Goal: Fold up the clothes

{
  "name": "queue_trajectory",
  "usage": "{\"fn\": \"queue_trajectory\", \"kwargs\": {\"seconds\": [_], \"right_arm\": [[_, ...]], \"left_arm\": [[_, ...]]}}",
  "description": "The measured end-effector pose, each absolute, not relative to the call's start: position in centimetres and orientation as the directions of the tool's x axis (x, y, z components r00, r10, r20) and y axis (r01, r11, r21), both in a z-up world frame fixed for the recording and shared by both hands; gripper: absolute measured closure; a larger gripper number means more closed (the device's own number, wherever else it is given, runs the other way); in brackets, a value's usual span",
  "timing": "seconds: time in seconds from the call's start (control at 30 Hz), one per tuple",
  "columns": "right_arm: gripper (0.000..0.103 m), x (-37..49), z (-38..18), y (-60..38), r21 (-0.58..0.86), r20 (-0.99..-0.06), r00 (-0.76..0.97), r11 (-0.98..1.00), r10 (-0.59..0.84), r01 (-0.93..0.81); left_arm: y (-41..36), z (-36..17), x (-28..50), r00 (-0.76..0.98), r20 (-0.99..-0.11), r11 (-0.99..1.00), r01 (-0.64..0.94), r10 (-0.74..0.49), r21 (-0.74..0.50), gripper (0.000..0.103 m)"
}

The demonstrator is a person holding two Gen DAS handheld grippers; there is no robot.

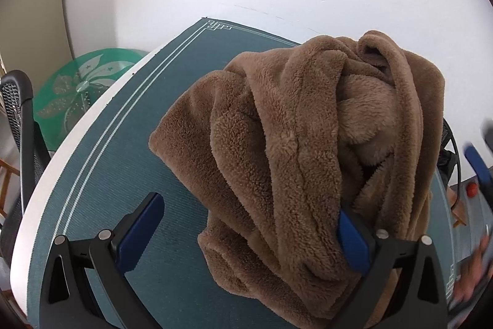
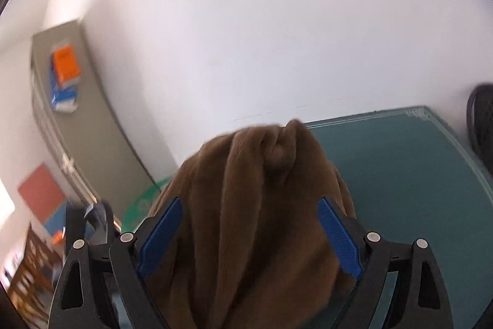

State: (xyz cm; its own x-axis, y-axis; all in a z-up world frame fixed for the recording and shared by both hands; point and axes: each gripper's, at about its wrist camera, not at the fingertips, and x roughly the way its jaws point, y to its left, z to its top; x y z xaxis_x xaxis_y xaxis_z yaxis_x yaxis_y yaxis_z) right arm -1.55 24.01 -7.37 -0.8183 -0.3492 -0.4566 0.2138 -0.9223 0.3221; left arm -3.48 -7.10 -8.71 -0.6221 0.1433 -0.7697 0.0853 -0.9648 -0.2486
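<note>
Now, garment: a brown fleecy plush garment, bunched in thick soft folds, heaped on the dark teal table mat, toward its right side in the left wrist view.
Left gripper: the left gripper has its blue-padded fingers wide apart; the right pad is buried in a fleece fold, the left pad sits over bare mat, and nothing is clamped.
Right gripper: the right gripper has its fingers spread wide, with brown fleece lying between them but not pinched; this view is blurred.
Step in hand: judged to be regrasping, finding an edge or corner to spread the heap flat.
How to do it well: choose a single hem, not a bundle of layers; close firmly, since the thick pile may slip; pull both holds apart so the cloth opens before any fold.
Free space: the mat's left and far parts look open for spreading.
Around: a black mesh chair at the near left, a green glass round table beyond the white table edge, and a grey cabinet by the wall.
In the way: the near table edge; cloth could slide off.
</note>
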Motion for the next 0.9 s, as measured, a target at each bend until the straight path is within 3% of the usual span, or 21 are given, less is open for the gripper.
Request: {"fn": "queue_trajectory", "kwargs": {"seconds": [0.17,0.23,0.3,0.33,0.37,0.4,0.73,0.9], "right_arm": [[0.012,-7.1,-8.3,21.2,0.361,-0.518,-0.772,-0.912,-0.369,0.194],[0.022,-8.9,-9.1,20.0,0.394,-0.538,-0.745,-0.899,-0.393,0.189],[0.054,-10.5,-10.0,19.2,0.422,-0.560,-0.725,-0.891,-0.402,0.168],[0.063,-11.1,-10.4,19.1,0.433,-0.568,-0.719,-0.888,-0.401,0.153],[0.078,-11.6,-10.8,19.0,0.442,-0.573,-0.716,-0.886,-0.398,0.139],[0.085,-11.6,-11.0,19.1,0.442,-0.570,-0.724,-0.887,-0.389,0.129],[0.089,1.2,-5.1,23.9,0.334,-0.322,-0.935,-0.942,-0.151,0.037],[0.089,8.5,-5.2,27.6,0.341,-0.275,-0.961,-0.935,0.003,-0.101]], "left_arm": [[-7.8,-8.9,-3.6,-0.621,-0.768,-0.960,0.082,0.161,-0.267,0.000],[-7.9,-9.0,-3.5,-0.622,-0.765,-0.959,0.080,0.166,-0.273,0.000],[-7.7,-9.2,-3.8,-0.625,-0.763,-0.959,0.079,0.165,-0.272,0.000],[-7.6,-9.1,-3.8,-0.626,-0.762,-0.959,0.078,0.164,-0.271,0.000],[-7.5,-9.1,-3.7,-0.627,-0.761,-0.959,0.078,0.164,-0.271,0.000],[-7.6,-9.0,-3.7,-0.627,-0.761,-0.959,0.077,0.166,-0.272,0.000],[-8.6,-5.6,-1.4,-0.678,-0.703,-0.946,0.032,0.216,-0.322,0.000],[-7.0,-3.8,0.2,-0.685,-0.667,-0.941,-0.083,0.293,-0.329,0.000]]}}
